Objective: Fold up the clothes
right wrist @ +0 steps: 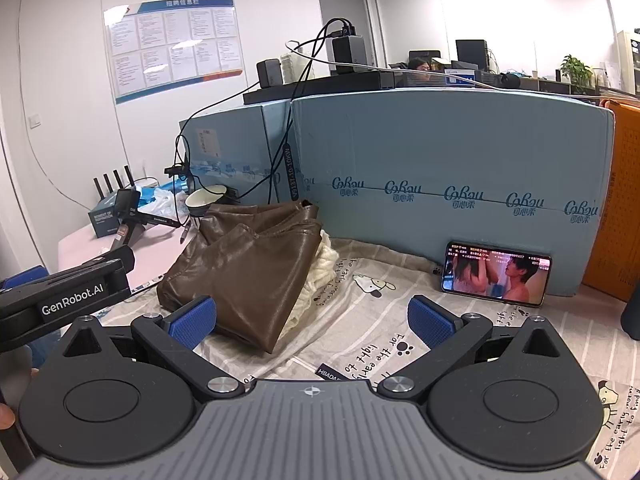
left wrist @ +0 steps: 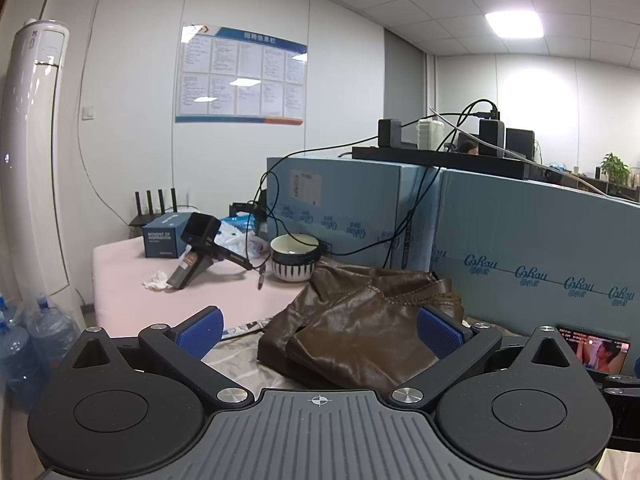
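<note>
A folded brown shiny garment [left wrist: 360,328] lies on a printed sheet [right wrist: 360,320], straight ahead in the left wrist view. It also shows in the right wrist view [right wrist: 248,272], ahead and to the left, lying on a cream knitted piece [right wrist: 326,266]. My left gripper [left wrist: 320,334] is open and empty, its blue pads either side of the garment's near edge and held above it. My right gripper [right wrist: 312,320] is open and empty above the sheet, just right of the garment. The left gripper's body [right wrist: 64,296] shows at the left in the right wrist view.
Blue cartons [right wrist: 440,168] wall off the back. A phone [right wrist: 496,278] playing video leans on them. On the pink surface [left wrist: 132,276] to the left are a bowl [left wrist: 295,256], a handheld camera [left wrist: 200,248], a blue box [left wrist: 165,238], cables and a tissue.
</note>
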Demonstrator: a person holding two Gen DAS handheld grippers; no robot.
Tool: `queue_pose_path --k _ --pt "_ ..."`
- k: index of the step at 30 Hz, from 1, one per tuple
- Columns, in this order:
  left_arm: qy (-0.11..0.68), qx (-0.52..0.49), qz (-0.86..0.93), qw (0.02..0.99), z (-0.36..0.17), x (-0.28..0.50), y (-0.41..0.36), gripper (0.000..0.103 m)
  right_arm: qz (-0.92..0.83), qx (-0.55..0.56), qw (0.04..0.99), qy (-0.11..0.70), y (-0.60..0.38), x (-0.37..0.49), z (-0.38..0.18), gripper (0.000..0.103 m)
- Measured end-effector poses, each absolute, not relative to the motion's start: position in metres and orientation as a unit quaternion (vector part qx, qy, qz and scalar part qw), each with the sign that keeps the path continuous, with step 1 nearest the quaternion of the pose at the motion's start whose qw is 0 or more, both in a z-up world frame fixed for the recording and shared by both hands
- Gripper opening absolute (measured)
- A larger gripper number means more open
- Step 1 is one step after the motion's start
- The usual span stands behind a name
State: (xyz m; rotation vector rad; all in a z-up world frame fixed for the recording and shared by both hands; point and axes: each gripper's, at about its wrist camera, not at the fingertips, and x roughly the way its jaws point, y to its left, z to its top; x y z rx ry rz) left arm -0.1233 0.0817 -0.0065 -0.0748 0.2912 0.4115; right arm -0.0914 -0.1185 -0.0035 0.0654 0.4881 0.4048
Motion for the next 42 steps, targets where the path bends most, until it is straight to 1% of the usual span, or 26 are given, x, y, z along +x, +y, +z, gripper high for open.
queue_pose_path --k 42 --pt "0.144 -0.039 0.206 0.967 -0.0071 -0.1275 0.0832 0.103 0.198 0.030 0.950 0.239 -0.1183 -0.0940 -0.0035 0.103"
